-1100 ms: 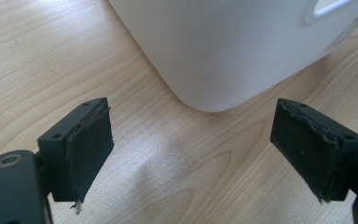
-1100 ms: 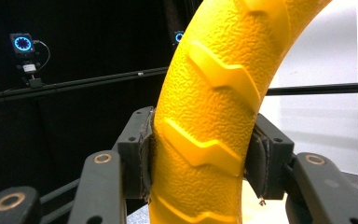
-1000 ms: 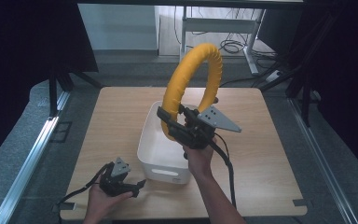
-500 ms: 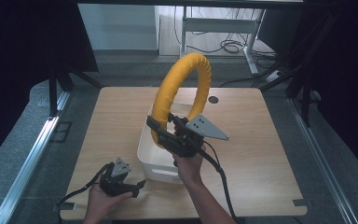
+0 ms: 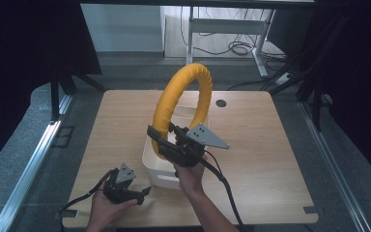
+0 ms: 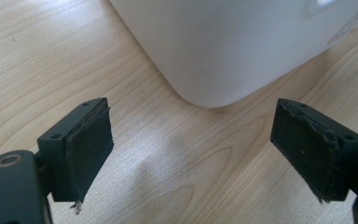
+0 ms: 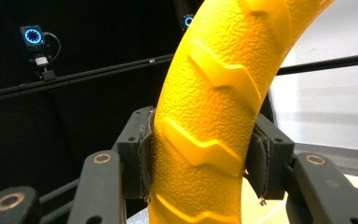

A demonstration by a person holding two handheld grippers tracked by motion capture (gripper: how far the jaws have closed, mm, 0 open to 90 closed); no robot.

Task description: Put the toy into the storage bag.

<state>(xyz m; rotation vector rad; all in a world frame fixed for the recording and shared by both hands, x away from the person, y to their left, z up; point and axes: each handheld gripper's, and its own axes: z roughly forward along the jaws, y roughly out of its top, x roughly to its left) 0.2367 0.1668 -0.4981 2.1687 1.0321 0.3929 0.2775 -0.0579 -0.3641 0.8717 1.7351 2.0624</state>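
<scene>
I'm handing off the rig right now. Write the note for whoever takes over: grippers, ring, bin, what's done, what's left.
Right gripper: shut on the yellow ring, held upright above the white bin.
Left gripper: open, holding nothing, low over the wooden table by the bin's near corner.
Done: ring gripped and off the table.
Left, probably: lower the ring into the bin and let go. It looks wide for the opening, so it may need tilting.
</scene>
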